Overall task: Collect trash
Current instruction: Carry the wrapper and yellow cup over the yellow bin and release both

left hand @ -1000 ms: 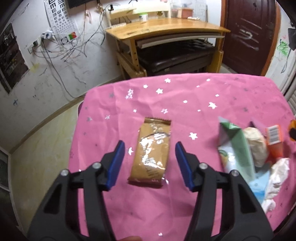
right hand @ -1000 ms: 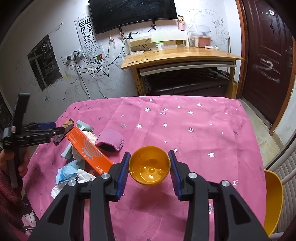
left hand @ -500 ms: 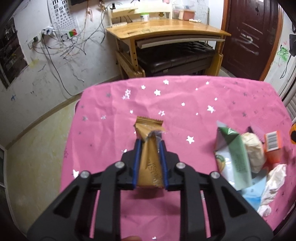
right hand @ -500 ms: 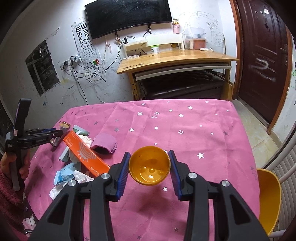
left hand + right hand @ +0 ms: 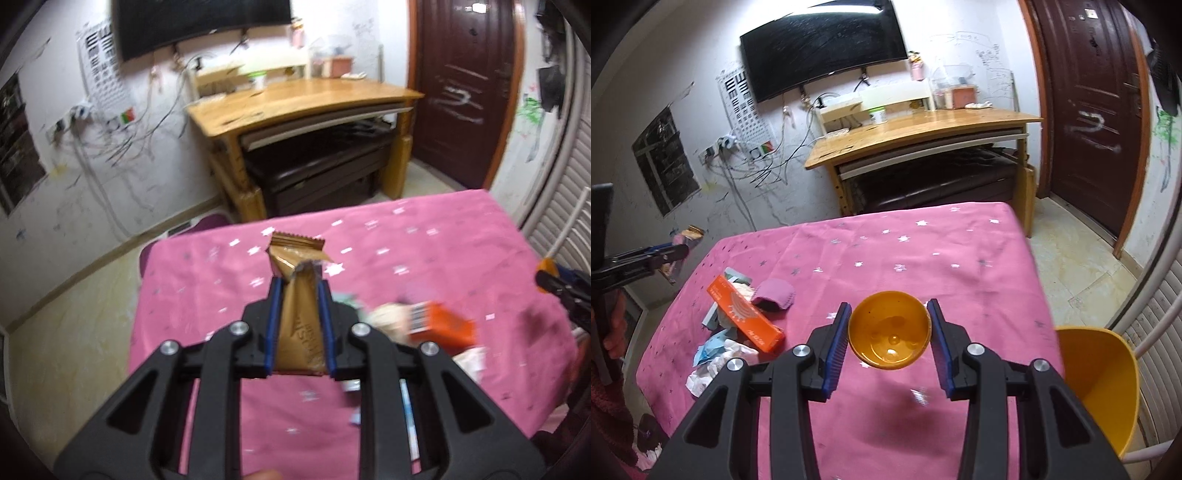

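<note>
Below both grippers spreads one pink table (image 5: 960,266) with silver stars, the largest thing in view. Beyond its far edge stands one wooden desk (image 5: 923,129), with one dark screen (image 5: 823,44) on the wall above it and one brown door (image 5: 1086,110) to the right. One yellow bin (image 5: 1097,380) sits low to the right of the right gripper, beside the table's edge.

Left of the right gripper lies a heap of trash: one orange box (image 5: 746,314), one purple pouch (image 5: 774,295) touching its far side, and several crumpled white and pale blue papers (image 5: 716,354) at its near end; their count cannot be told.

One left gripper (image 5: 297,321) is clamped on one brown snack wrapper (image 5: 299,291), which stands upright between the blue pads (image 5: 271,325), raised off the cloth; the wrapper's crimped top pokes out past the fingertips. From the right wrist view the same gripper (image 5: 677,251) shows at far left, held by one hand (image 5: 613,328).

One right gripper (image 5: 890,332) grips one orange bowl (image 5: 888,334), its jaws pressed to the rim on either side, mouth facing the camera.
</note>
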Demonstrator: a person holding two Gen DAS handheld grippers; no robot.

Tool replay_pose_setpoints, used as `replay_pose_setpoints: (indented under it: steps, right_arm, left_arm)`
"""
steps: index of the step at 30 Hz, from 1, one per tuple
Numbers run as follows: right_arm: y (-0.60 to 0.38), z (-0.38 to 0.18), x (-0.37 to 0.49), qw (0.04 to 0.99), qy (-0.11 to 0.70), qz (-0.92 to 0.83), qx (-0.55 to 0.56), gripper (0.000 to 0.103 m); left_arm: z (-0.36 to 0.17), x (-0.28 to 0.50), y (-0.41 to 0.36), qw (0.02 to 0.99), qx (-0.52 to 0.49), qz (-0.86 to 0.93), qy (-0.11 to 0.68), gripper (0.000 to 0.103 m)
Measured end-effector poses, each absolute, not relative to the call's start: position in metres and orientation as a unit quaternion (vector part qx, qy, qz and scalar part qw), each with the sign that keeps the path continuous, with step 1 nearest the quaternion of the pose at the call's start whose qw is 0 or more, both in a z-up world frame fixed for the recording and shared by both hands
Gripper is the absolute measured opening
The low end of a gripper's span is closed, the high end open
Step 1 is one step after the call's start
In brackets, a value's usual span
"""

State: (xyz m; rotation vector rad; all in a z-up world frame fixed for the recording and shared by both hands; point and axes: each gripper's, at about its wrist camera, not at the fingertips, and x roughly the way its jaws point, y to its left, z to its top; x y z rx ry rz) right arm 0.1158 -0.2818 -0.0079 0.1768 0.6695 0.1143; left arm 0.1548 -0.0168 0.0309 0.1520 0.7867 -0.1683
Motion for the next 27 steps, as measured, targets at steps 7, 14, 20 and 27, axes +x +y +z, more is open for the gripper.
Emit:
replay_pose_setpoints:
  steps: [7, 14, 20, 27]
  right_arm:
    - [-0.327, -0.01, 0.087, 0.942, 0.316, 0.016, 0.108, 0.035]
    - [-0.386, -0.021, 0.053, 0.941, 0.305, -0.045, 0.142, 0.035]
    - [-0.435, -0.033, 0.036, 0.936, 0.289, -0.089, 0.181, 0.035]
    - [-0.474, -0.06, 0.033, 0.922, 0.293, -0.113, 0.225, 0.036]
  left_arm:
    - [0.046, 0.143, -0.092, 0.915, 0.083, -0.152, 0.365, 0.018]
    - [0.047, 0.13, -0.183, 0.897, 0.091, -0.237, 0.361, 0.018]
    - [0.035, 0.118, -0.252, 0.875, 0.111, -0.286, 0.375, 0.018]
    - [0.016, 0.112, -0.318, 0.851, 0.141, -0.315, 0.397, 0.018]
